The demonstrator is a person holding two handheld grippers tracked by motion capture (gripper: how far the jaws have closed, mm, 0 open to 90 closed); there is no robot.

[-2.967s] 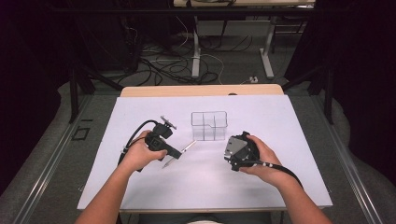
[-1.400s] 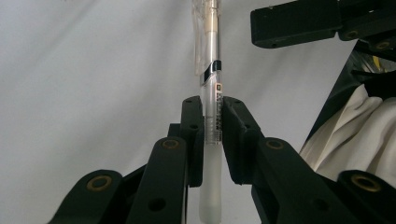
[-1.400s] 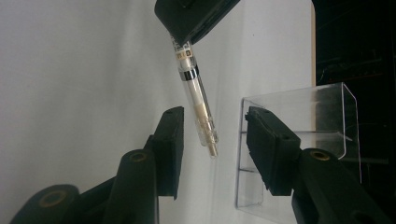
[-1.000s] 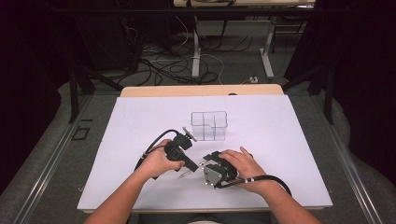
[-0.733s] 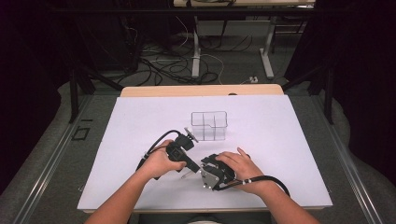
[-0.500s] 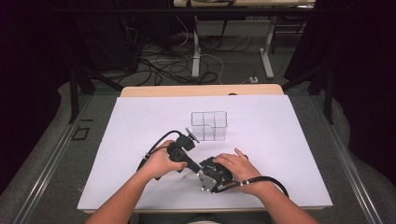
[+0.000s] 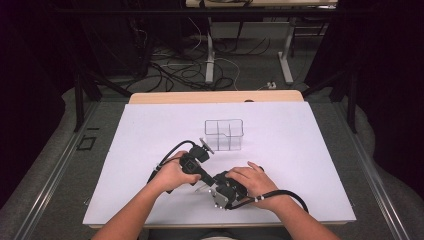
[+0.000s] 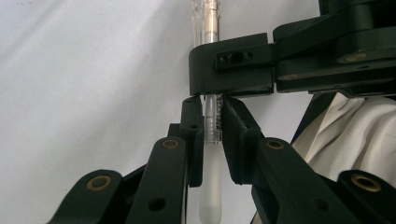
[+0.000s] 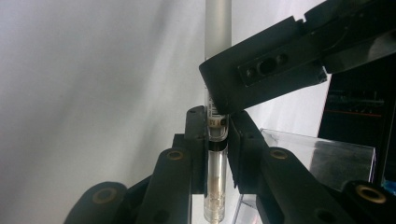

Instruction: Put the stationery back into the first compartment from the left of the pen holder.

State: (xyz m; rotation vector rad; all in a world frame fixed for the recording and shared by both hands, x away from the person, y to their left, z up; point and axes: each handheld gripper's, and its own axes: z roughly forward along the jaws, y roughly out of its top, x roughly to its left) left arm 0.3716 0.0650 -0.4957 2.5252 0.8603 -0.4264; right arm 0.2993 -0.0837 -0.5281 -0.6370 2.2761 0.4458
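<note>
Low in the centre of the high view, the left gripper [image 7: 207,181] and right gripper [image 7: 216,186] meet on a clear pen [image 8: 212,126] just below the clear divided box [image 7: 224,134]. Both jaw pairs are closed on the pen. Pull apart straight along its axis, judging by alignment; twisting risks slipping.

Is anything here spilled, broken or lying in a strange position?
Nothing stands out. Both grippers, left gripper and right gripper, are shut on one pen between them, above the white table. The clear organizer stands upright, with no spill or damage visible.
</note>
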